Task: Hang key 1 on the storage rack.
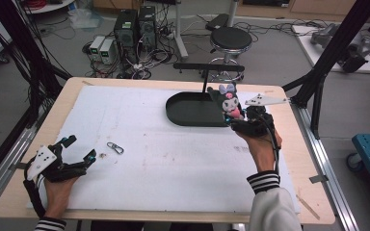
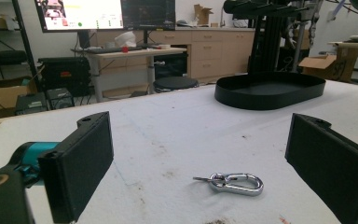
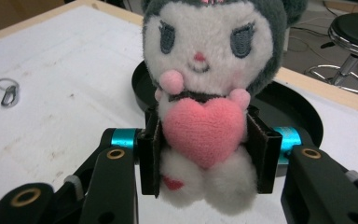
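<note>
The right gripper (image 3: pixel 204 149) is clenched on a plush doll (image 3: pixel 209 93), its two black pads pressing the doll's sides at the level of the pink heart (image 3: pixel 204 130) it hugs, so the doll sits upright between the jaws with its head well above them and its feet hanging just below. In the high view the right gripper (image 1: pixel 238 120) holds the plush doll (image 1: pixel 230 103) over the near right end of the black oval tray (image 1: pixel 188 113), which lies just beyond and to the left of the doll; the tray's long axis runs across the table, left to right. My reading is that the doll is headed for a place in or above that tray, and the thing to mind is the black stand (image 1: pixel 207 72) rising from the tray's far side, its horizontal bar spanning above the tray close behind the doll's head. The left gripper (image 1: pixel 79 149) rests at the near left corner of the white mat (image 1: pixel 164 159), jaws spread wide and holding nothing. A small silver carabiner clip (image 2: pixel 235 183) lies flat on the mat just ahead of those jaws, its long axis crosswise to them, well apart from the tray, so the left hand is far nearer to it.
</note>
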